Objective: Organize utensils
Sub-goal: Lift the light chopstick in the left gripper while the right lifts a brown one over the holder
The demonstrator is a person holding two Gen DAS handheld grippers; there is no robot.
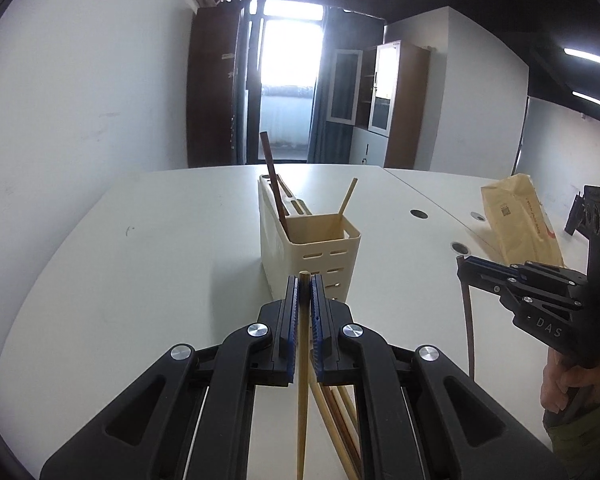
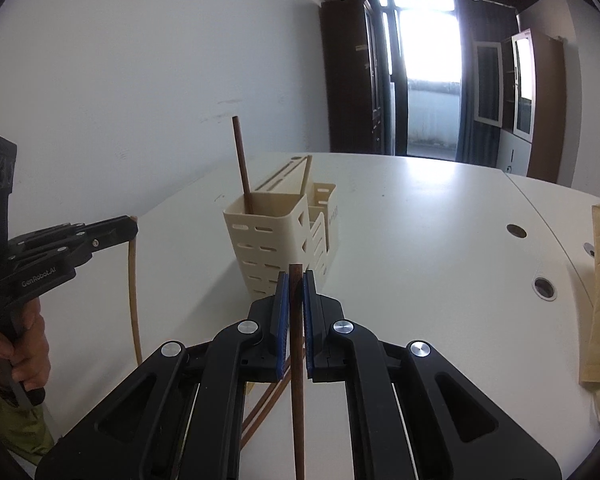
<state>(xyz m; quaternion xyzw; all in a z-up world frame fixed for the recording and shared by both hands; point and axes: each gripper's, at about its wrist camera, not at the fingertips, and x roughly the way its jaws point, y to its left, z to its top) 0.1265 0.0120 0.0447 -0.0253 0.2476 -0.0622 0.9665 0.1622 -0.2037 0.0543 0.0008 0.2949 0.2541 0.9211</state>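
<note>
A cream slotted utensil holder (image 1: pixel 306 254) stands on the white table (image 1: pixel 172 248), also in the right wrist view (image 2: pixel 278 240). A dark brown chopstick (image 1: pixel 274 188) and a light one (image 1: pixel 347 197) stand in it. My left gripper (image 1: pixel 305 284) is shut on a light wooden chopstick (image 1: pixel 302 380), just short of the holder. My right gripper (image 2: pixel 295 280) is shut on a dark brown chopstick (image 2: pixel 297 380), also near the holder. Several loose chopsticks (image 1: pixel 340 428) lie on the table below the left gripper.
A tan paper bag (image 1: pixel 520 224) lies on the table's right side, near round cable holes (image 1: pixel 418 213). A white wall runs along the left. Cabinets and a bright doorway stand behind the table.
</note>
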